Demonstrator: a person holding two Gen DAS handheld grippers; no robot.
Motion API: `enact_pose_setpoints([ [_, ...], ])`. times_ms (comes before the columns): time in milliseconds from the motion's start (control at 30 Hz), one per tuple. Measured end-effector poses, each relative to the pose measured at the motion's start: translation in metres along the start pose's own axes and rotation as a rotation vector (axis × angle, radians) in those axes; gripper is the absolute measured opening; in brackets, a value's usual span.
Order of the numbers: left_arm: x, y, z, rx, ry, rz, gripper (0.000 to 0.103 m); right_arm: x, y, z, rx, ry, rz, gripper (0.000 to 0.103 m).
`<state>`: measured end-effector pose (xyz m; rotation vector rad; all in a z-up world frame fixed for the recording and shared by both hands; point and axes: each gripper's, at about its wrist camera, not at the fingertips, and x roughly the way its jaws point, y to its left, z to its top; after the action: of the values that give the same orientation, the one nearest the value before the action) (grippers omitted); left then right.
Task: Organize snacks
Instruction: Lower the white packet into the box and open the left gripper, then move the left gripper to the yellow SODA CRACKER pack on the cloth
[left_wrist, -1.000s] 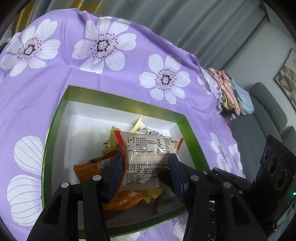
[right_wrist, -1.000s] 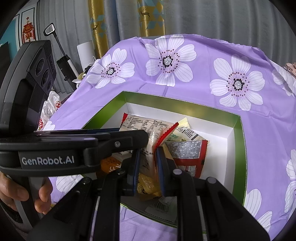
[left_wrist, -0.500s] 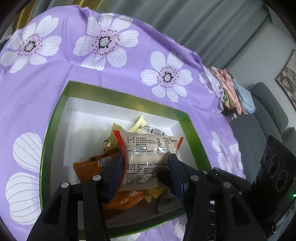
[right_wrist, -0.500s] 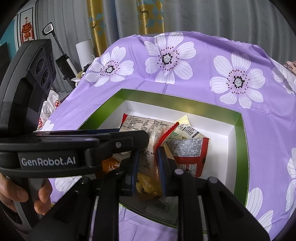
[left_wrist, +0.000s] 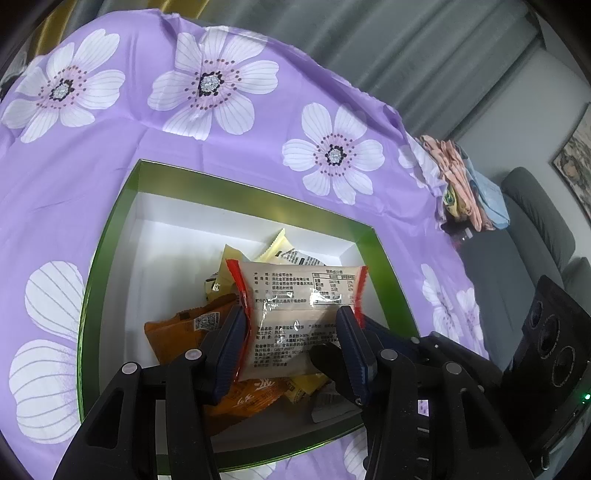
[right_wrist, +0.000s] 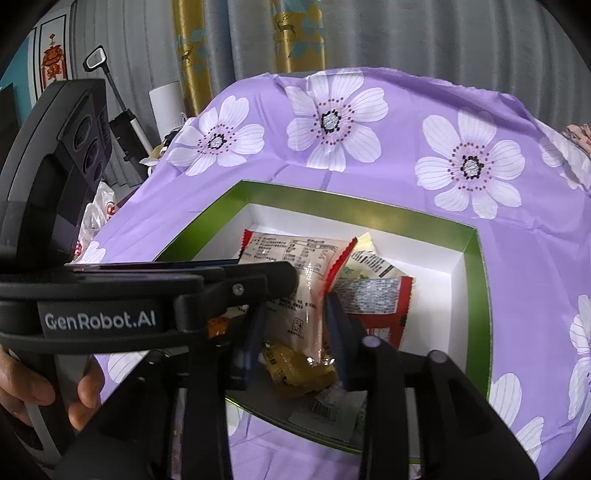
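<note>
A clear snack packet with red ends and printed text (left_wrist: 295, 306) hangs over a green box with a white inside (left_wrist: 122, 229). My left gripper (left_wrist: 291, 328) spans the packet's width with its jaws against the packet's edges. My right gripper (right_wrist: 295, 325) also has this packet (right_wrist: 303, 280) between its jaws; its grip is wider than before. The box (right_wrist: 476, 280) holds several orange (left_wrist: 177, 328), yellow (left_wrist: 229, 266) and red (right_wrist: 376, 295) snack packets.
The box sits on a purple cloth with white flowers (left_wrist: 207, 85). Folded clothes (left_wrist: 461, 177) lie at the cloth's far right edge beside a grey sofa (left_wrist: 535, 221). Curtains (right_wrist: 295, 33) and floor clutter (right_wrist: 122, 122) are beyond the table. A hand (right_wrist: 37, 384) holds the left gripper.
Both grippers have drawn back and up a little, so more of the cloth shows. The right gripper's jaws have spread wider around the packet. The packet stays over the box.
</note>
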<state>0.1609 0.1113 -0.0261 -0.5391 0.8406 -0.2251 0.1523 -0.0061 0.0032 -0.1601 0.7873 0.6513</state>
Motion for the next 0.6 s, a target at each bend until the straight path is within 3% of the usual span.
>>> enact_pose_setpoints([
  [233, -0.011, -0.011, 0.001, 0.023, -0.027, 0.002, 0.060, -0.019, 0.007, 0.002, -0.040, -0.054, -0.041, 0.047],
  [400, -0.023, -0.017, 0.001, 0.034, -0.059, 0.021, 0.078, -0.038, 0.011, 0.001, -0.088, -0.100, -0.101, 0.059],
  [600, -0.036, -0.022, 0.001, 0.043, -0.103, 0.095, 0.085, -0.060, 0.010, -0.005, -0.087, -0.137, -0.117, 0.065],
])
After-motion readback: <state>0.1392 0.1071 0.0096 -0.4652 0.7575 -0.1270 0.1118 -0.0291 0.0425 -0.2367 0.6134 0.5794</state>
